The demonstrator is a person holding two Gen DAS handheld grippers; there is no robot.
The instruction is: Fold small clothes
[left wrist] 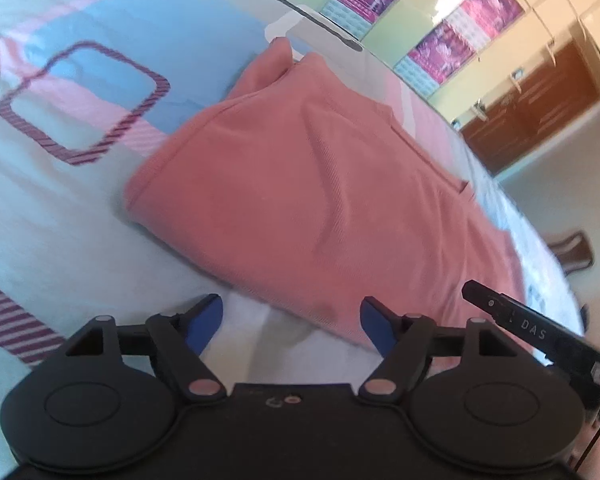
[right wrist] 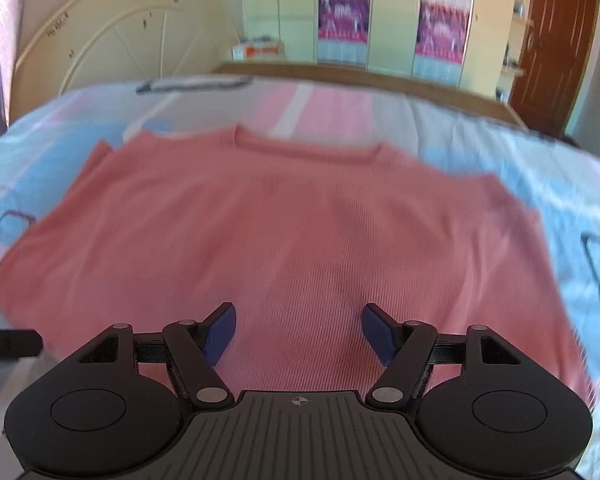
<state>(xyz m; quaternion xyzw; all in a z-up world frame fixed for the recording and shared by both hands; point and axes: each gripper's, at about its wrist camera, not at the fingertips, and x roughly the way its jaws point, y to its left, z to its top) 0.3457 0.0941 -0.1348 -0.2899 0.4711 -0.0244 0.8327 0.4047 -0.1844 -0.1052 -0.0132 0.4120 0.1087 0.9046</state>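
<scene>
A: What does the left wrist view show?
B: The left gripper [left wrist: 292, 322] has its blue pads spread with nothing between them. It hangs over the bedsheet [left wrist: 60, 216], just at the near edge of the pink shirt [left wrist: 300, 184], which lies on the bed. The tip of the other gripper [left wrist: 516, 320] pokes in from the right.

A: And the right wrist view?
B: The right gripper [right wrist: 298, 330] is spread too, empty, poised above the lower part of the shirt [right wrist: 284, 220]. The shirt lies flat with its neckline at the far side, and the wardrobe [right wrist: 380, 20] stands beyond the bed.
</scene>
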